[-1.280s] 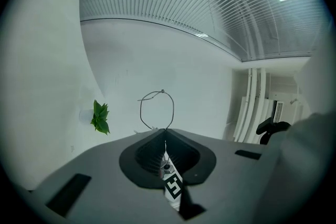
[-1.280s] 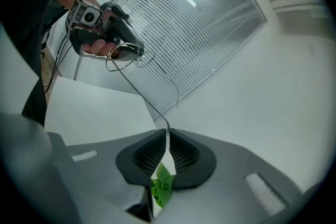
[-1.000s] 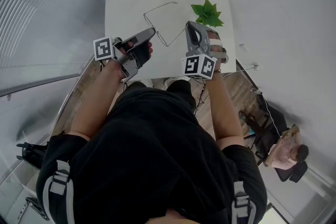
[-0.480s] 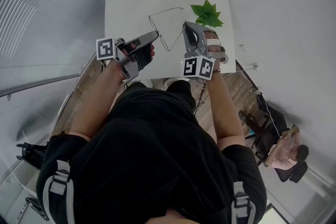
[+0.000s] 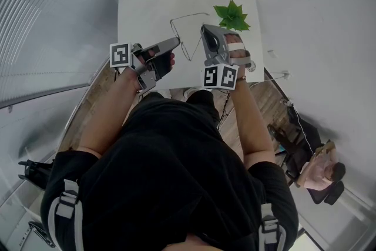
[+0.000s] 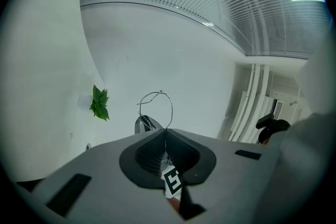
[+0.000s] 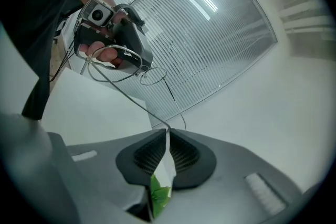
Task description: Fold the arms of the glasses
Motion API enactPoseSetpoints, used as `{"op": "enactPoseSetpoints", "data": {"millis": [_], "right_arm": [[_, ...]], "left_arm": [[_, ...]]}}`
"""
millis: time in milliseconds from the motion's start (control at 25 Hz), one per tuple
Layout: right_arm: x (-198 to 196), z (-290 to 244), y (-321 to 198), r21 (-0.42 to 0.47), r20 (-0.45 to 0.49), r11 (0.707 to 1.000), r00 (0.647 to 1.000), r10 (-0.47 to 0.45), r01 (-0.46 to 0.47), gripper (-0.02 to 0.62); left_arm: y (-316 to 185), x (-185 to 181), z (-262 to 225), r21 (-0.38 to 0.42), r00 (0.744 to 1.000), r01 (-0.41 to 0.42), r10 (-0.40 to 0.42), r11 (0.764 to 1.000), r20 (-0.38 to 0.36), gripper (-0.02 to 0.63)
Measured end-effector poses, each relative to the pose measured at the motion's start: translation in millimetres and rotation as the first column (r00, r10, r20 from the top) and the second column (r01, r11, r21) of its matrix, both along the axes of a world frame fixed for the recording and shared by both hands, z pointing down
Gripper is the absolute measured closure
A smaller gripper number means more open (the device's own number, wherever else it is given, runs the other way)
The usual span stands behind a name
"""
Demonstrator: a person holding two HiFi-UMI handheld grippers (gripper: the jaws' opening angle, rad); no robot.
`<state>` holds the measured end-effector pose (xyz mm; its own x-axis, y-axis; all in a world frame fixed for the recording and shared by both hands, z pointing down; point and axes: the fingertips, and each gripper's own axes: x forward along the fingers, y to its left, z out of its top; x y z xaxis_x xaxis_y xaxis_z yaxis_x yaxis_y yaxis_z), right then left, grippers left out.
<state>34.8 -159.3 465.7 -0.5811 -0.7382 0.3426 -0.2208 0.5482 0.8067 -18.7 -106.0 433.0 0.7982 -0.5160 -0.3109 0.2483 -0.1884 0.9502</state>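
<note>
**Over the white table (image 5: 135, 3), wire glasses (image 5: 189, 16) pinched from both sides**

Over the table's near half, the glasses hang between the two tools, apparently clear of the surface rather than resting on it. The left gripper (image 5: 178, 40) has its jaws pressed together on the thin wire; in the left gripper view the strand rises straight out of the tips into a rounded lens loop. The right gripper (image 5: 204, 28) is closed to a narrow slit on another strand, which enters its tips in the right gripper view.

Holding the frame at two separate places looks deliberate. One tool can steady the front while the other swings an arm round its hinge (the wire is too fine to say exactly where the hinges sit).

From the head view, one long straight strand runs from a far-left corner rightward, pointing at the green plant (image 5: 233, 14). A second strand comes back from that corner toward the person, kinks into a V between the tools and climbs to the right gripper. The glasses therefore read as splayed open, with their longest line across the table and no arm folded yet.
</note>
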Motion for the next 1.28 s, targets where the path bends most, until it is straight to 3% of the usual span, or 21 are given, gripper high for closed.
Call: {"op": "enactPoseSetpoints", "data": {"millis": [720,1280], "right_arm": [[-24,-2,3,0.031,-0.039,0.996,0.996,-0.078,0.079,0.561],[-51,-7,15,0.060,-0.058,0.980,0.980,-0.188,0.191,0.560]], "left_arm": [[1,4,3,-0.001,0.999,-0.032,0.032,0.999,0.000,0.595],[4,9,2,0.008,0.998,-0.069,0.069,0.998,-0.012,0.595]]}}
